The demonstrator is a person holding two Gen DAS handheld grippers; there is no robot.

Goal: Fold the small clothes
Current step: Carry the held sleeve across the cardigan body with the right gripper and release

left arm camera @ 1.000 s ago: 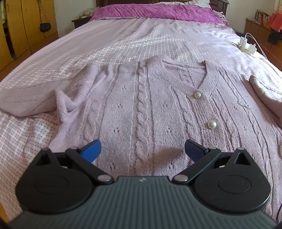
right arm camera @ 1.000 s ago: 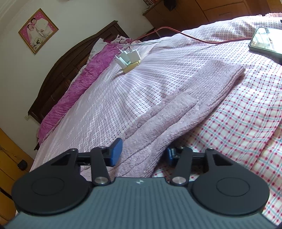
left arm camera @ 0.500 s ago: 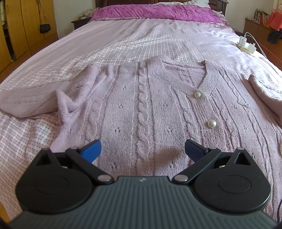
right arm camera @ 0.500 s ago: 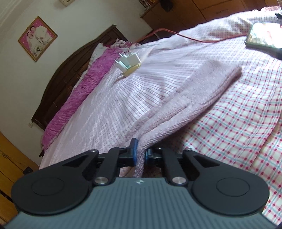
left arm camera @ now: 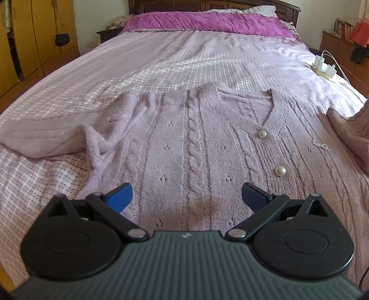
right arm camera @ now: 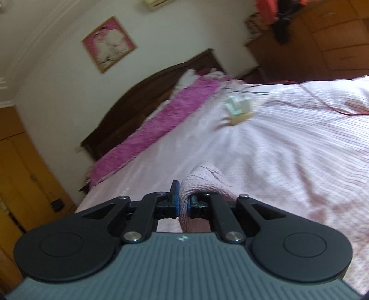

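Left wrist view gave us the widest thing first: the bed (left arm camera: 96, 76), covered in a pale checked sheet and running away from us to a magenta blanket (left arm camera: 207, 22) folded across its head. On the sheet lay the lilac knitted cardigan (left arm camera: 196, 147), front up and spread flat, its V-neck pointing toward the headboard. Its sleeve on the left of the picture (left arm camera: 41, 140) stretched out sideways over the sheet, with a rumpled fold where it met the body. At the right edge of the picture the other sleeve (left arm camera: 350, 136) stood raised off the bed.

Over the cardigan's lower body we held the left gripper (left arm camera: 186, 196) with its blue-tipped fingers spread wide apart and nothing between them.

In the right wrist view, which was blurred, our right gripper (right arm camera: 183, 203) was pinched tight on a fold of that raised sleeve (right arm camera: 203, 180), the knit bunched up between the two pads and lifted above the sheet.

Smaller things came last: two pearl buttons (left arm camera: 262, 134) down the cardigan's front, and a cream power strip with white chargers (left arm camera: 322, 68) near the bed's right side.
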